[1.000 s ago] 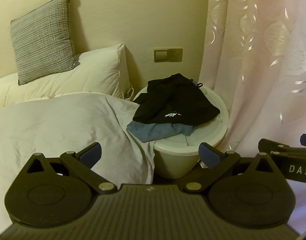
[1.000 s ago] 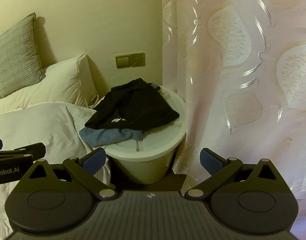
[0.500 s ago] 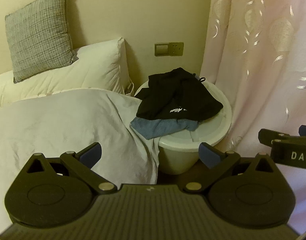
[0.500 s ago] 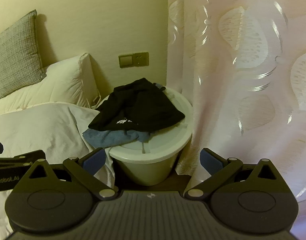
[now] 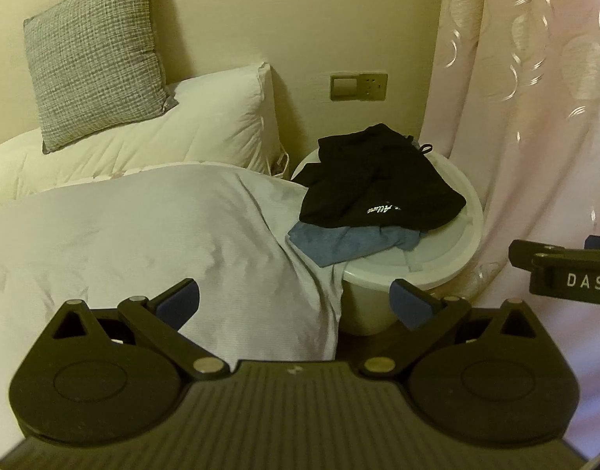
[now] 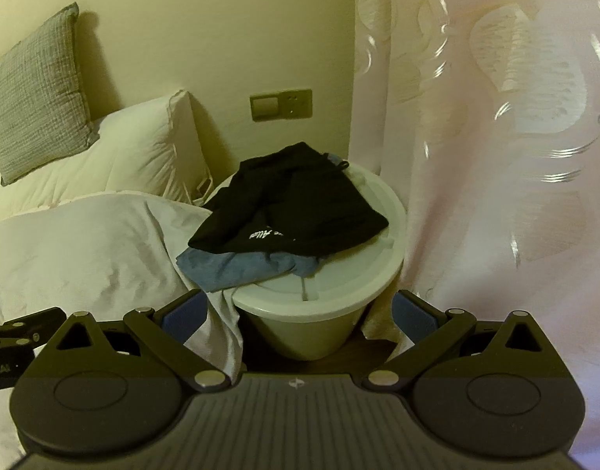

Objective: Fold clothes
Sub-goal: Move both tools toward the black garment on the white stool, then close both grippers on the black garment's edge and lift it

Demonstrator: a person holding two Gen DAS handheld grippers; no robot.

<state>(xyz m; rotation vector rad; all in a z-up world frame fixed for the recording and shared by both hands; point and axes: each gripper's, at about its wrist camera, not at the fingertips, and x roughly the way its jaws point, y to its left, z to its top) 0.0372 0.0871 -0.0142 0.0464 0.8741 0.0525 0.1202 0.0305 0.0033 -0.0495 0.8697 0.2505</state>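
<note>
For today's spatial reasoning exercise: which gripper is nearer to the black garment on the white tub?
Right, though narrowly. The right gripper faces the black garment almost head-on, just short of the white tub. The left gripper sits further left, over the duvet.

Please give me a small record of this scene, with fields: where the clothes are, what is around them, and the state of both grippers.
clothes: black garment lying on top of blue garment, both unfolded
support: round white bin with lid, beside the bed
bed: grey duvet, white pillow, grey cushion
background: wall socket, pink curtain
left gripper: open, holds nothing, short of the clothes
right gripper: open, holds nothing
</note>
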